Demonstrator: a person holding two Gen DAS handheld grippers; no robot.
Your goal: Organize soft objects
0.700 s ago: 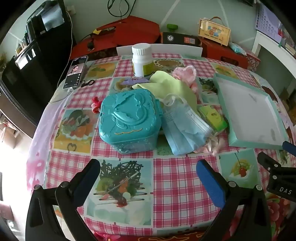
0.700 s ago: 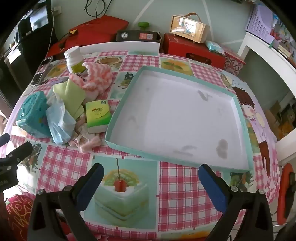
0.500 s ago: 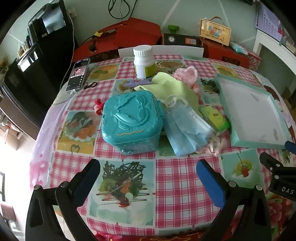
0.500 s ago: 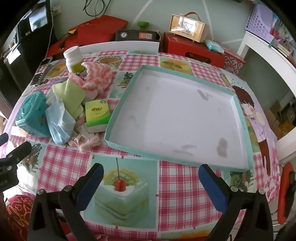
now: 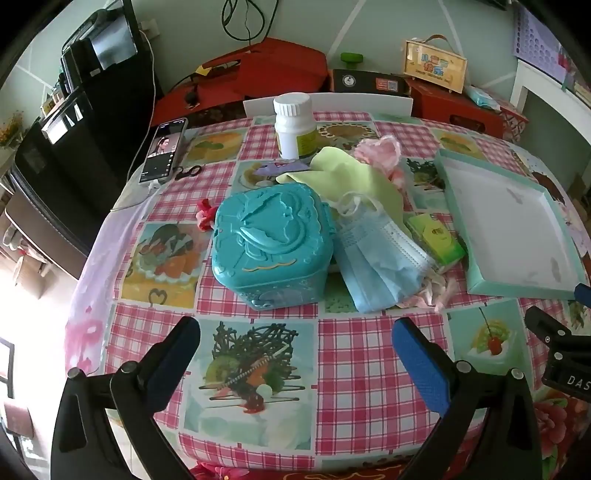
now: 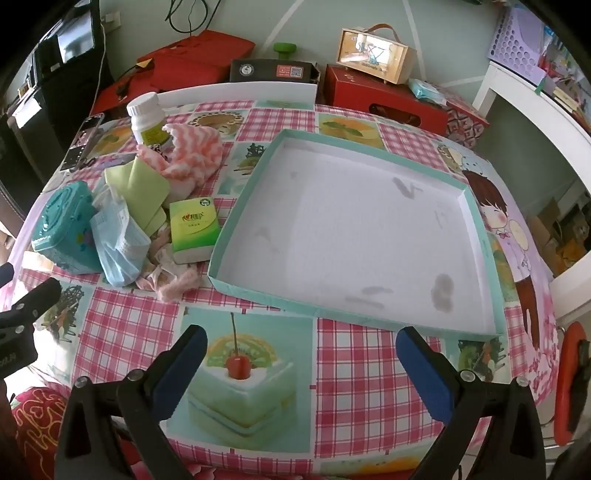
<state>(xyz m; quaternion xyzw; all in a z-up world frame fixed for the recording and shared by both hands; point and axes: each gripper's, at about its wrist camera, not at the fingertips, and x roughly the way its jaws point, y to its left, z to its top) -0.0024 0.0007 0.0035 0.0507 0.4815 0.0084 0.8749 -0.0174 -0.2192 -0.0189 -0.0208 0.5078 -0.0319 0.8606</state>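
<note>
this was a room in a home. a round table (image 5: 354,373) had a bright cloth with pictures of cakes and fruit on it. a phone (image 5: 162,151) lay on the table with a white pill bottle (image 5: 294,125) near it. behind the table stood red boxes (image 6: 388,99) and a small wooden case with a handle (image 6: 375,55). a white desk (image 6: 532,103) held a purple basket (image 6: 517,35), and black drawers (image 5: 55,147) stood at the side.

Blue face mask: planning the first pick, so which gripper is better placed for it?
Left, probably. The left gripper hangs open just short of the blue face mask; the right gripper faces the tray, with the pile off to its side.
</note>
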